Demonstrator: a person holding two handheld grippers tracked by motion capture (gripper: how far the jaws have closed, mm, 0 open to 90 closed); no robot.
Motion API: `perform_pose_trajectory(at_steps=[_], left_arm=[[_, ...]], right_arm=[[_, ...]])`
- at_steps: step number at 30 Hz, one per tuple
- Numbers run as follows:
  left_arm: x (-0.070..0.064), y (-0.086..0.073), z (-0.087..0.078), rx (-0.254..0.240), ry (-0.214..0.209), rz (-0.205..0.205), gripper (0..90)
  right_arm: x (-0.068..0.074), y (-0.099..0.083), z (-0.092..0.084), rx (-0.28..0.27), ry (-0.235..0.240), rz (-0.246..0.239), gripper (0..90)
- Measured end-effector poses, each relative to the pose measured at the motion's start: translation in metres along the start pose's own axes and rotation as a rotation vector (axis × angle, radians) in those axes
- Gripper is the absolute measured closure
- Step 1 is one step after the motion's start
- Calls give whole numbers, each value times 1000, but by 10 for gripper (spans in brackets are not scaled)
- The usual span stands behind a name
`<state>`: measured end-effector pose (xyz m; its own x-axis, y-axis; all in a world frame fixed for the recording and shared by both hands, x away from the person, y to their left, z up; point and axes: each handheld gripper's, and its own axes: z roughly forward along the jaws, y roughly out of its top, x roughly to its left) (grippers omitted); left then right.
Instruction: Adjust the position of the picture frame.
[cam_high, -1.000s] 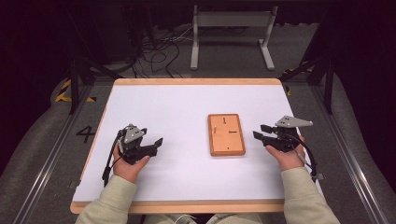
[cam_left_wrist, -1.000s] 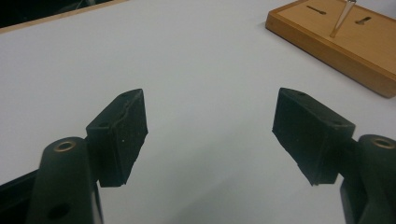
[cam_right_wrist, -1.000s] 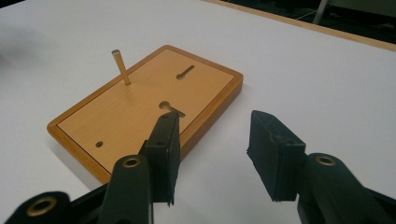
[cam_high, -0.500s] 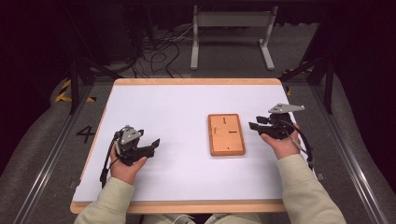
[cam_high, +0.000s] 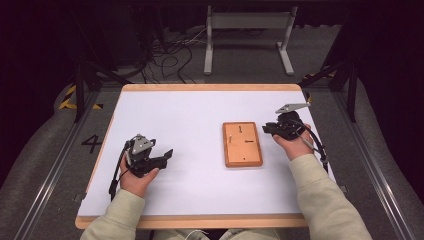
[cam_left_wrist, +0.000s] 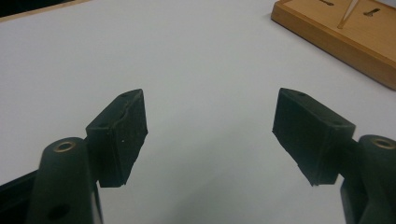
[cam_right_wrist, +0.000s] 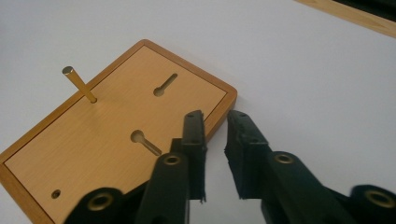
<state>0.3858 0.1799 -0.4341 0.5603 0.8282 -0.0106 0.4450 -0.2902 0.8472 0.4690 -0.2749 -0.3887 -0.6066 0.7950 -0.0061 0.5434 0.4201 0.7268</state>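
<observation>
Table (cam_high: 165, 120): a white work surface with a pale wooden rim, bare apart from one board and the two hands resting on it.
Wooden board (cam_high: 242, 144): a flat rectangular board with a raised border, lying right of centre. Its long side runs away from the person. It has not shifted from a second ago.
Left gripper (cam_high: 161, 156): rests on the near-left part of the table, well apart from the board. Its jaws stand wide apart with nothing between them, and in the left gripper view there is bare table between the pads (cam_left_wrist: 122, 135). It has kept its place.
Right gripper (cam_high: 267, 128): a second ago it sat nearer the person, off the board's near right corner. Now it lies farther along the right edge, just beside the board's far half. Its jaws have just been closing and stand almost together, a narrow slit left, with nothing held between them. In the right gripper view the tips hang at the board's corner (cam_right_wrist: 229, 95), one over the rim and one over the table.
Keyhole slots (cam_right_wrist: 164, 85): two cut into the board's face, both unoccupied.
Brass pin (cam_right_wrist: 79, 84): a thin peg standing tilted near one end of the board.
Meaning: the right hand has narrowed its jaws and lined up at the board's edge, probably to nudge or pinch the rim; no contact is certain yet.
</observation>
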Motion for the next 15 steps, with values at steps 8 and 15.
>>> perform_pose_trajectory(at_steps=[8, 15], left_arm=[[1, 0, 0, -2, -3, -5, 264], [2, -1, -2, -2, 5, -4, 264]], right_arm=[[2, 7, 22, 65, -23, 4, 900], [-4, 10, 40, 109, -51, 31, 900]])
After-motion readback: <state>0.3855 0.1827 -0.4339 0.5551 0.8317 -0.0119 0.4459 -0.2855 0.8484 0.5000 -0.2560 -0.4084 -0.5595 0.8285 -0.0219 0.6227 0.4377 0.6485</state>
